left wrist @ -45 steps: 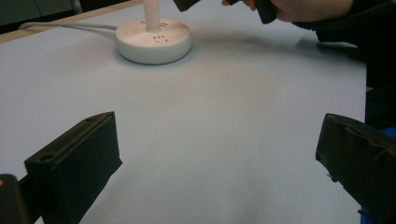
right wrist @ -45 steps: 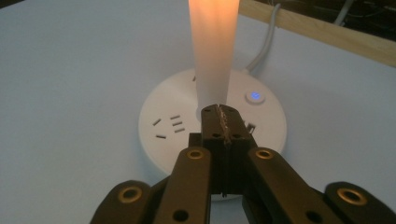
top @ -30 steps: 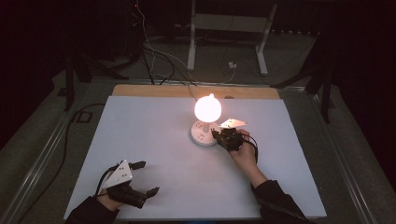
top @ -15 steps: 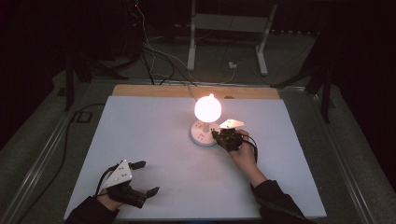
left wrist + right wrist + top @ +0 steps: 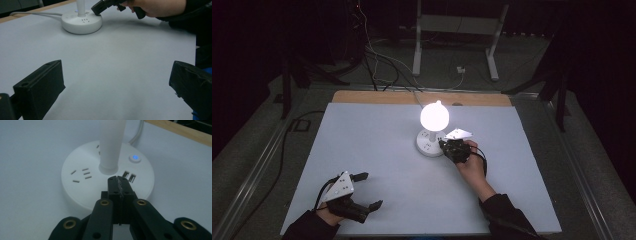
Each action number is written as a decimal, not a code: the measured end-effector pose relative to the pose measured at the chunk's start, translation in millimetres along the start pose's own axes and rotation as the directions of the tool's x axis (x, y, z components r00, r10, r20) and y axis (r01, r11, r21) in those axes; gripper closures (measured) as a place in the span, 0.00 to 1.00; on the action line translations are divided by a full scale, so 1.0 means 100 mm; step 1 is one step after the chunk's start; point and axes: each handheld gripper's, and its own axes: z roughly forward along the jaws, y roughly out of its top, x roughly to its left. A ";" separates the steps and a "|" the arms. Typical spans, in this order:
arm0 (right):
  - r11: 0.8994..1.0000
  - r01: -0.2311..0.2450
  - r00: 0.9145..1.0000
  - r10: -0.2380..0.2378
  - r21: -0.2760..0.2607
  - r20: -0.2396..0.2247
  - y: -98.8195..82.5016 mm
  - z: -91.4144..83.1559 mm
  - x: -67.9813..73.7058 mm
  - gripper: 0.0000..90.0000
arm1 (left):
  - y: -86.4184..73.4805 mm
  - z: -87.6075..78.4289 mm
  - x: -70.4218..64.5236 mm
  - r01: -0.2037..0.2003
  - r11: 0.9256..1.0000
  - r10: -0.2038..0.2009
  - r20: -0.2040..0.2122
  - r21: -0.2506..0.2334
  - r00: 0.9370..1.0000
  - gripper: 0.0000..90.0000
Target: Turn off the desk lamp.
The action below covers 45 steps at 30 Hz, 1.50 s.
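- Two claws were at the tabletop (image 5: 377, 145), one in each of the person's hands.
- The tabletop was covered with a pale sheet, and a strip of wood showed along its far edge.
- A small white lamp (image 5: 434, 116) stood near the far middle of the tabletop, and its round bulb was glowing brightly.
- The lamp's round white base (image 5: 82, 182) had a white post rising from its middle.
- On top of the base there were plug holes, two little USB slots (image 5: 128, 175) and a button with a blue light (image 5: 135, 157).
- A white cord (image 5: 35, 14) ran from the base toward the far edge.
- The right claw (image 5: 446, 146) was at the near right side of the base, held by the right hand (image 5: 472, 162).
- In the right claw's own view, its two jaws were pressed tight together with nothing between them, and their tips were over the base, just in front of the post and beside the USB slots.
- I could not tell if the tips touched the base.
- The left claw (image 5: 368, 190) was at the near left corner of the tabletop, well apart from the lamp.
- Its jaws were spread wide and held nothing, with bare tabletop between them.
- Beyond the tabletop the room was dark, with cables (image 5: 377, 55) on the floor and the legs of a metal stand (image 5: 454, 40).
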 end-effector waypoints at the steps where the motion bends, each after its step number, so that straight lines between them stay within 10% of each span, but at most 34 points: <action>1: 1.000 0.000 1.000 0.000 0.000 0.000 0.00 0.00 0.00 1.00 | 0.00 0.00 0.00 0.001 1.000 -0.001 -0.001 0.000 1.000 0.00; 22: 0.996 -0.014 0.999 0.011 -0.085 -0.035 0.24 -0.27 -0.01 1.00 | 0.00 0.00 0.00 0.000 1.000 0.000 0.002 -0.002 1.000 0.00; 45: 1.000 0.002 1.000 -0.002 0.024 -0.015 0.03 0.01 -0.03 1.00 | 0.00 0.00 0.00 0.000 1.000 0.000 0.001 0.000 1.000 0.00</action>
